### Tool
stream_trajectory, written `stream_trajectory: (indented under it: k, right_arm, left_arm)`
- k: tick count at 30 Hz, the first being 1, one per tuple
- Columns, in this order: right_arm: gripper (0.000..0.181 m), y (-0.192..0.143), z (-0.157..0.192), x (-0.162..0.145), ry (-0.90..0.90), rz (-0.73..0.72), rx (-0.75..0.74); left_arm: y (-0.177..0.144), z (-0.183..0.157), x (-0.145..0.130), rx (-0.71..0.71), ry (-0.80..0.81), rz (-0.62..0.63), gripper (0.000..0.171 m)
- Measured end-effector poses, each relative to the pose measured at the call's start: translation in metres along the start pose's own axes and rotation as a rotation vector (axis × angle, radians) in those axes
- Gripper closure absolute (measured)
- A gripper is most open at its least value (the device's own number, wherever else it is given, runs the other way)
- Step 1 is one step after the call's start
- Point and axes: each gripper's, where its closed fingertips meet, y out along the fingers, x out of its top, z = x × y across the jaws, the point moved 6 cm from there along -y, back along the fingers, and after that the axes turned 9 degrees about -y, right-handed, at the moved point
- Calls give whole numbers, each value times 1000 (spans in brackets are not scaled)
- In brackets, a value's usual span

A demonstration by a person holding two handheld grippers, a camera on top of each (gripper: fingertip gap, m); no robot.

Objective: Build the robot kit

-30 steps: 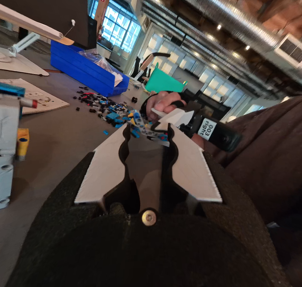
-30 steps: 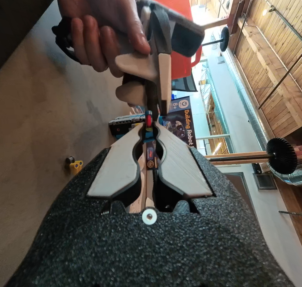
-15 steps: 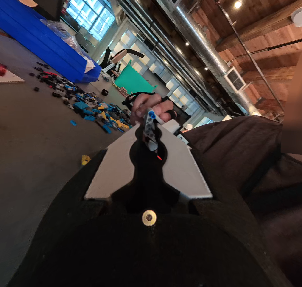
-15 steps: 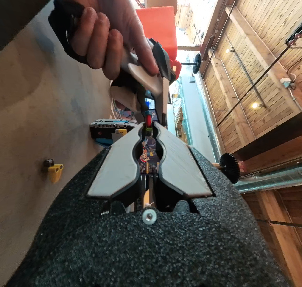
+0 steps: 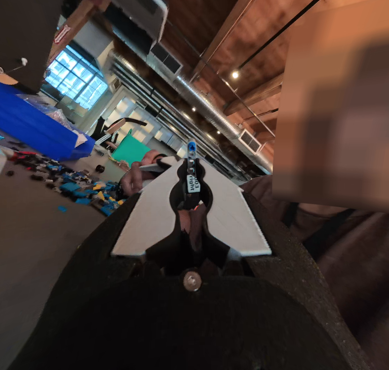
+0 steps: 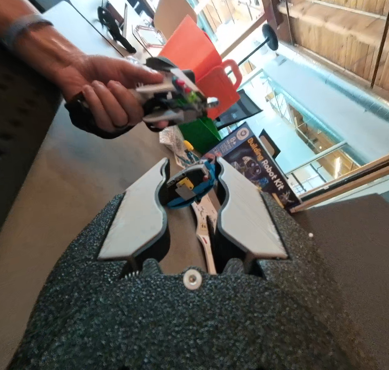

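My left gripper (image 5: 191,167) is shut on a small grey perforated beam (image 5: 191,156) with a blue pin at its top end, held up off the table. In the right wrist view a hand holds this left gripper (image 6: 189,102) in the air, and the piece in it shows red and green bits. My right gripper (image 6: 192,162) is open and empty above the table. Beyond its fingertips a blue and grey block assembly (image 6: 190,186) with a yellow part lies on the table. The right gripper also shows behind the beam in the left wrist view (image 5: 192,186).
A pile of small blue, black and yellow pieces (image 5: 75,184) lies on the grey table (image 5: 31,223) before a blue bin (image 5: 42,132). A printed kit box (image 6: 254,170), orange bag (image 6: 197,50), green bag (image 6: 197,135) and instruction sheet (image 6: 203,216) lie ahead of the right gripper. My hands' fingertips stand some 6 cm from each other.
My left gripper closed on the beam and tilted it upward. My right gripper opened, let go of the piece and drew away from the left gripper.
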Motion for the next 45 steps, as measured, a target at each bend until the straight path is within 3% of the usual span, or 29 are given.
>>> stream_trajectory:
  k: [6, 10, 12, 13, 21, 33, 45]
  right_arm:
    - [138, 4, 2, -17, 112, 28, 58]
    - [140, 6, 12, -27, 272, 40, 250]
    - [138, 5, 21, -34, 423, 52, 419]
    - [131, 5, 22, -41, 468, 80, 443]
    - [134, 4, 46, -67, 535, 222, 626]
    - [138, 6, 53, -70, 520, 264, 647]
    - [141, 8, 61, -73, 488, 307, 661]
  left_arm:
    - [-2, -2, 1, -31, -9, -10, 165]
    - [-1, 0, -1, -11, -8, 3, 165]
    - [-1, 2, -1, 10, -2, 8, 165]
    - [-1, 4, -2, 27, 4, 11, 165]
    - [0, 11, -4, 118, 51, 28, 165]
    - [7, 17, -15, 187, 99, 112, 165]
    - [2, 17, -9, 194, 93, 77, 165]
